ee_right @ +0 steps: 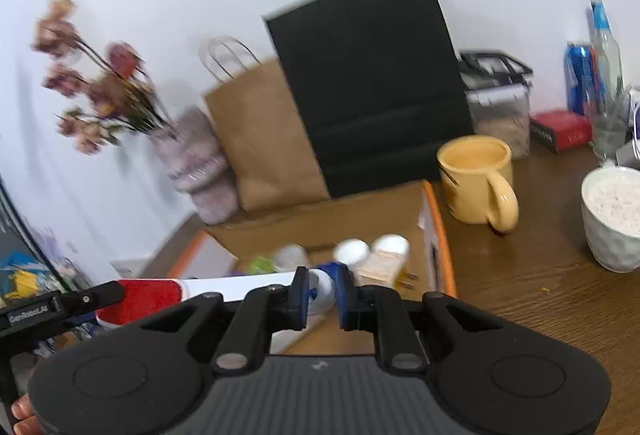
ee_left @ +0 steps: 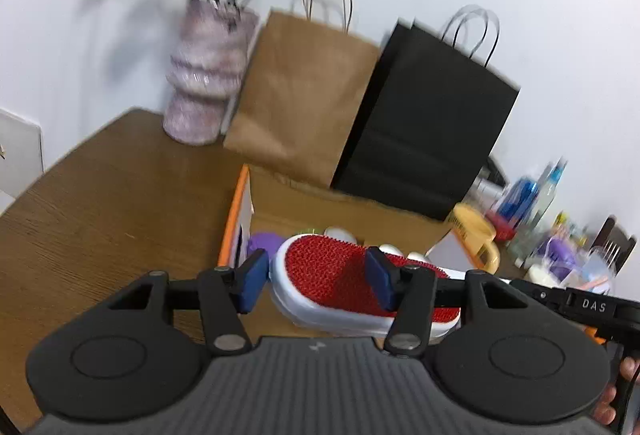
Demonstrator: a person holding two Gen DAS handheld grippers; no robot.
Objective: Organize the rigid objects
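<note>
left tongs (ee_left: 316,279) apart around the red-bristled brush (ee_left: 332,279) over the cardboard box (ee_left: 340,211), right tongs (ee_right: 323,295) clamped on the brush's white handle, yellow mug (ee_right: 476,183) at 2 o'clock, black bag (ee_right: 372,83) at 12 behind

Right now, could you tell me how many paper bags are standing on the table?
2: a brown bag beside the vase, and a black bag to its right, behind the box. Others may be hidden behind them.
</note>
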